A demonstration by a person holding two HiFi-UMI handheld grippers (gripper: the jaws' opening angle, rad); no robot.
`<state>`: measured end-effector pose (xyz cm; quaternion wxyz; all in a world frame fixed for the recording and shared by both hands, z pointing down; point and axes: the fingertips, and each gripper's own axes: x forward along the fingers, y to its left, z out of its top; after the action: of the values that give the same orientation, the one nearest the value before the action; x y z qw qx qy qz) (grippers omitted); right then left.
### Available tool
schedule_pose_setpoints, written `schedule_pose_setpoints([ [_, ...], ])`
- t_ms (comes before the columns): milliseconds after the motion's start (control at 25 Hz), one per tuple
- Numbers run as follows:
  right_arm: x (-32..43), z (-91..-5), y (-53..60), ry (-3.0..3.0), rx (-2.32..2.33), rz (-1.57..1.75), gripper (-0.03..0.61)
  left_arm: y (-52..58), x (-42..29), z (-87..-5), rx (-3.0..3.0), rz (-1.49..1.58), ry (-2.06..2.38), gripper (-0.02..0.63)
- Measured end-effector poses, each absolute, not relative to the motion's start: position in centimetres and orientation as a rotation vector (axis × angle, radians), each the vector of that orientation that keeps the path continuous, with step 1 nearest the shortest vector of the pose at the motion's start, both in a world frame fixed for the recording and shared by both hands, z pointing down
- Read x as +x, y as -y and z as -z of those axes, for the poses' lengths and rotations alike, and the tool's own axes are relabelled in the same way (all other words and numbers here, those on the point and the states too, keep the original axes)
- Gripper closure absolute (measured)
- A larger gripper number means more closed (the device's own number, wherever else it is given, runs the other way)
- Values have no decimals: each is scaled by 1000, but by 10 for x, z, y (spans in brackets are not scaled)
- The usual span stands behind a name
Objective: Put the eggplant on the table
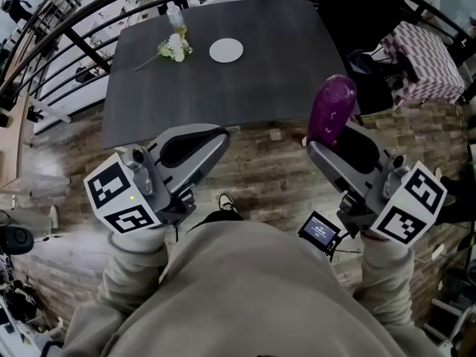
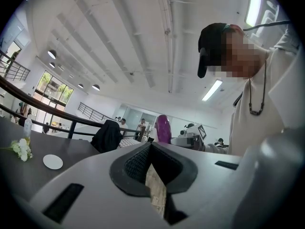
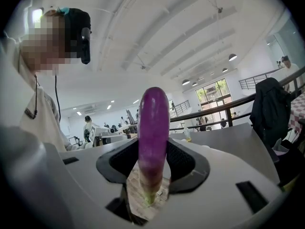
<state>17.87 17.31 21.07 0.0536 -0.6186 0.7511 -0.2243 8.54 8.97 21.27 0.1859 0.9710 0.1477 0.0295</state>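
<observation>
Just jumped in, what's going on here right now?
A person holds a purple eggplant upright in the right gripper, with the jaws clamped near its stem end. The left gripper is shut and empty. Both are held out short of the dark table, which bears a white plate and a flower sprig. The eggplant is not yet on it.

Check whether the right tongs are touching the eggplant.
Touching. The right gripper view shows the eggplant standing upright between the right tongs, which press on both its sides.
</observation>
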Motion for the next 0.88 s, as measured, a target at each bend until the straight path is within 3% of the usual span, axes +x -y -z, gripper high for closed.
schedule_pose_setpoints([
  [880,170,-209,-49,-2225,-1988,700,382,28,81,-230,2723,-90,-514,609],
])
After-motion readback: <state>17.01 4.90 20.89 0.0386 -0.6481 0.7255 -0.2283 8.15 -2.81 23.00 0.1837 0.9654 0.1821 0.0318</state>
